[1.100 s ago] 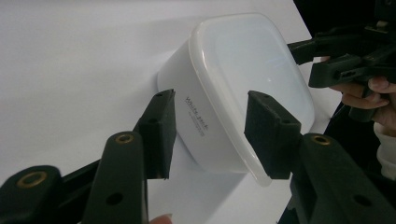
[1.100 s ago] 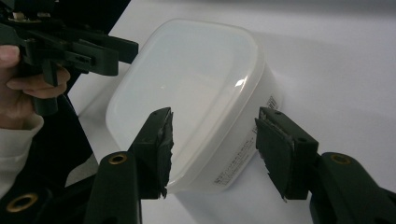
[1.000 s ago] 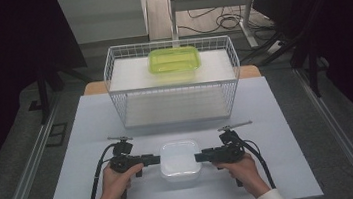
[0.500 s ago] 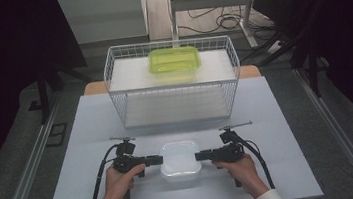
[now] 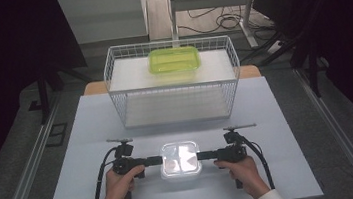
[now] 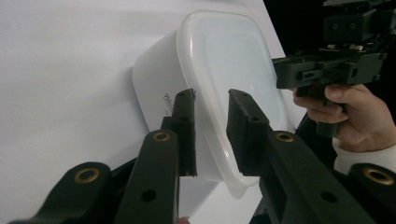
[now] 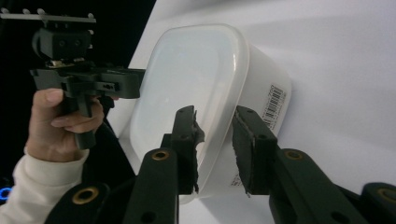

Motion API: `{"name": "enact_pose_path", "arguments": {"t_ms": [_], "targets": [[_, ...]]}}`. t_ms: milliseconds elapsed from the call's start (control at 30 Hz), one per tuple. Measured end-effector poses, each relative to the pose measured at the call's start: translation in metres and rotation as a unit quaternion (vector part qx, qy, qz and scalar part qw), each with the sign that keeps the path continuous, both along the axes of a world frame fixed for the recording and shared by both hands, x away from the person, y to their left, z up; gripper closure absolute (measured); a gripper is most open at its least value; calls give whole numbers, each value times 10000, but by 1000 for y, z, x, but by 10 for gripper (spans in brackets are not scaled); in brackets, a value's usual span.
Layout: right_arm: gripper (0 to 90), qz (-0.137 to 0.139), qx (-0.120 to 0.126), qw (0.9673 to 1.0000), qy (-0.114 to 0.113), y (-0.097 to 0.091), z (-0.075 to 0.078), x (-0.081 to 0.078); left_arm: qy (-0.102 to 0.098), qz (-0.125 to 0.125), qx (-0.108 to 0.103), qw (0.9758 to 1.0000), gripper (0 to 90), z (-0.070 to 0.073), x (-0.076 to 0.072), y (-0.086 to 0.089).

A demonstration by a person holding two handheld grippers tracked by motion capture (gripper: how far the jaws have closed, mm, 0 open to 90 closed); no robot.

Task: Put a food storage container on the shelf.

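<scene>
A white lidded plastic container (image 5: 180,159) sits on the white table (image 5: 92,129) near the front edge. My left gripper (image 5: 158,160) meets its left end and my right gripper (image 5: 200,155) its right end, both held level. In the left gripper view, the left gripper (image 6: 210,95) straddles the container (image 6: 224,60) lid's rim, one jaw under it and one over the lid. The right gripper (image 7: 215,112) straddles the opposite rim of the container (image 7: 187,79) the same way. Both pairs of jaws have just been closing on the rim. A thin gap still seems to show at the pads.
A white wire basket (image 5: 173,87) stands at the back of the table, with a green lidded container (image 5: 174,59) resting on top of it. Bare table lies between the basket and my hands. Dark floor and metal rails flank the table.
Both grippers' jaws have narrowed around the container's ends. The hands and the container stay where they were.
</scene>
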State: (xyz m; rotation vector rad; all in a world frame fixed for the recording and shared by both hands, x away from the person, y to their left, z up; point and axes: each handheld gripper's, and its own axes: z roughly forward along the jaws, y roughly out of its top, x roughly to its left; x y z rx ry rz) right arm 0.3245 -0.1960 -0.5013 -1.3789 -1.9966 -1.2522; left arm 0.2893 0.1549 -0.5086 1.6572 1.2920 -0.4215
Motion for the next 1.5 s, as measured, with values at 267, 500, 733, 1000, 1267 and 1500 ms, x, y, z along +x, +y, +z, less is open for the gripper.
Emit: {"name": "enact_pose_path", "arguments": {"t_ms": [267,500,733,1000,1267,1500], "targets": [[761,-25,121,9999,21,-4,4,-3,-69,66,-55,9999,779,4,-4,1],[789,-15,194,9998,-66,-5,5,-4,-76,73,-114,9999,800,5,-5,2],[805,65,209,9995,-240,-5,7,-6,-107,1,-89,9999,799,5,-6,2],[806,123,196,9989,-409,-5,10,-7,-238,-22,-93,9997,799,7,-8,1],[805,186,156,9969,-747,-5,20,-11,-506,-56,-126,9986,800,13,-11,2],[804,227,148,9941,-1054,-5,30,-15,-783,-109,-96,9968,801,24,-14,2]]}}
